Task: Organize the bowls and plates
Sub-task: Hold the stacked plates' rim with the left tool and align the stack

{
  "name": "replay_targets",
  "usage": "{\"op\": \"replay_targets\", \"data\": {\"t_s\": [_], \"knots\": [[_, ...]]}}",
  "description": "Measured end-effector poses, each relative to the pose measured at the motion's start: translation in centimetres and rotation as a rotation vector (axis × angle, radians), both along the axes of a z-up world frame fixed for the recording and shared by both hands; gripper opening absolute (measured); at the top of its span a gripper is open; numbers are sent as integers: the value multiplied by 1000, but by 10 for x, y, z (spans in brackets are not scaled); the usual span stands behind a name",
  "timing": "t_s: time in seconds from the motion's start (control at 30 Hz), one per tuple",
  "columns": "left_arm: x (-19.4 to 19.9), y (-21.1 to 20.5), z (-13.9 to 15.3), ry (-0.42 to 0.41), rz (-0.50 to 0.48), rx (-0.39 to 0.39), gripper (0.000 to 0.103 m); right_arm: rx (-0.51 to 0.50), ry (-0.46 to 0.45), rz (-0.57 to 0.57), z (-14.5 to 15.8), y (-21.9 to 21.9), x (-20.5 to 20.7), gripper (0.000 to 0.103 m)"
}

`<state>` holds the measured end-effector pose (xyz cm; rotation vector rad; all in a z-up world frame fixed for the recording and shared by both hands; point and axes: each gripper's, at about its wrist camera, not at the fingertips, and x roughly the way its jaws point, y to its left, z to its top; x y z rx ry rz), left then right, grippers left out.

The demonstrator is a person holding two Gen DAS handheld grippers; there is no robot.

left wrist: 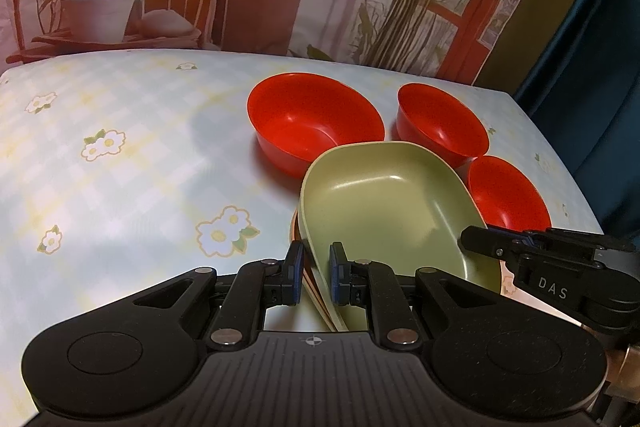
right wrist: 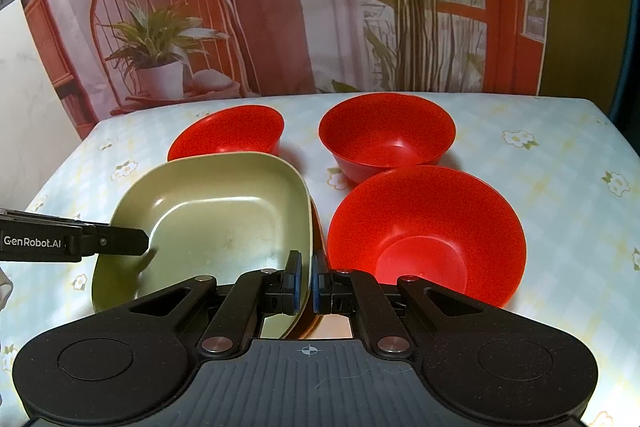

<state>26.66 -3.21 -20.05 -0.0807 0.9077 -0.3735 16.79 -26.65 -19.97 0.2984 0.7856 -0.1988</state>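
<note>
Both grippers (left wrist: 316,273) (right wrist: 305,277) clamped on green plate (left wrist: 384,195) rim, 3 red bowls (right wrist: 426,227) adjacent.

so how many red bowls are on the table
3: one far left behind the green plate, one far centre, one nearest, right of the plate held by both tongs. None seem hidden.

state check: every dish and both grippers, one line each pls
green plate: top of a plate stack, tilted, rim held on two sides
lower plates: brownish edges under the green one, count unclear
three red bowls: upright, empty, unstacked on the table
left gripper: shut on the stack's rim
right gripper: shut on the opposite rim
</note>
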Motion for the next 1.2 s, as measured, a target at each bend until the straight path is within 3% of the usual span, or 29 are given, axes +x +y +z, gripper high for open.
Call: {"op": "replay_targets", "data": {"t_s": [0.67,1.2], "knots": [[-3,-8,1,-47,-16,74,15,-13,-7,2,1,1,-1,4],[-16,-3,-3,-48,-5,55,17,-111,-19,33,9,3,4,2]]}}
